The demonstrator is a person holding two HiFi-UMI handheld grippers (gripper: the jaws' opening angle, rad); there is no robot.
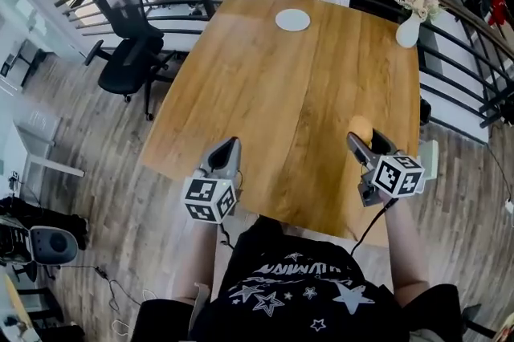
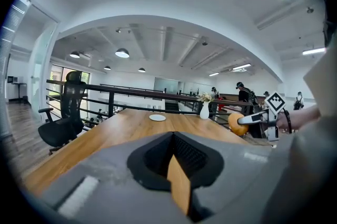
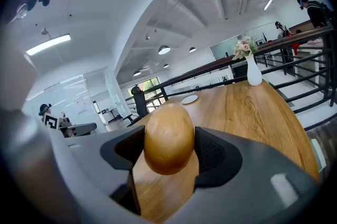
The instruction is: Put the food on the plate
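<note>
two grippers hang over the near edge of the wooden counter (image 1: 273, 116). at far left a black office chair (image 1: 127, 59) stands on the floor beside it. the left gripper (image 1: 231, 142) has its jaws closed together, tip to tip. a white plate (image 1: 292, 19) lies at the counter's far end, well apart from both grippers. the right gripper (image 1: 363, 138) has its jaws pressed on a golden-brown bread roll (image 3: 168, 136), held above the wood. a white vase (image 1: 408, 31) of flowers stands at the far right corner.
</note>
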